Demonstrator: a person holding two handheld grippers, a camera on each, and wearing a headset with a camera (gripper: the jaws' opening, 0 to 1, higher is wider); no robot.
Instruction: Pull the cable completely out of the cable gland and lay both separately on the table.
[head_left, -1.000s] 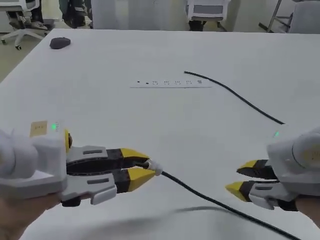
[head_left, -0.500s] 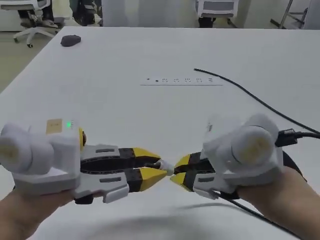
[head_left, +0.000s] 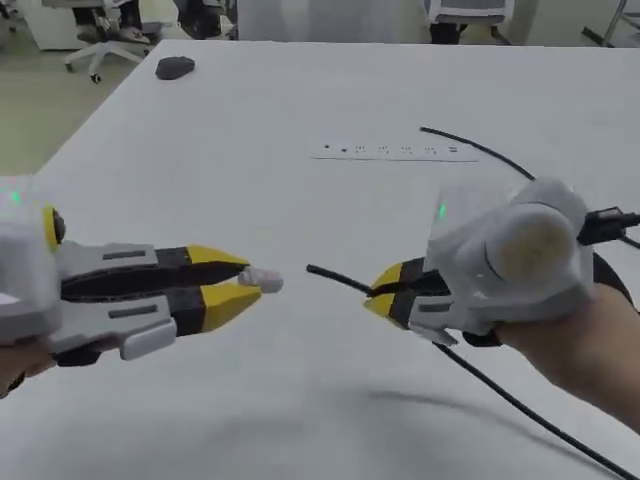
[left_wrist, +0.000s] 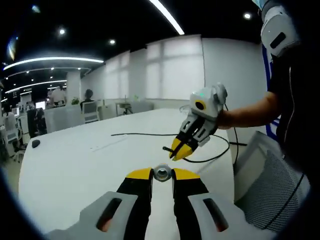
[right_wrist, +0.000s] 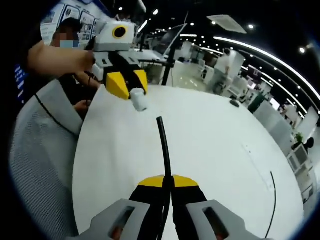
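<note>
My left gripper (head_left: 243, 284) is shut on the small white cable gland (head_left: 262, 281), which sticks out past its yellow tips; in the left gripper view the gland (left_wrist: 162, 172) sits between the jaws. My right gripper (head_left: 378, 291) is shut on the black cable (head_left: 335, 279), whose free end points toward the gland with a gap between them. In the right gripper view the cable (right_wrist: 163, 145) rises from the jaws toward the gland (right_wrist: 138, 101). Both grippers are held above the white table (head_left: 300, 210).
A white power strip (head_left: 397, 152) lies mid-table with a second black cable (head_left: 470, 147) running right from it. A dark mouse (head_left: 175, 67) rests at the far left. Office chairs stand beyond the table. The held cable trails off toward the lower right (head_left: 520, 410).
The grippers met tip to tip half a second ago; now they have drawn apart, the left gripper moving left with the gland, and the cable end is free of the gland.
</note>
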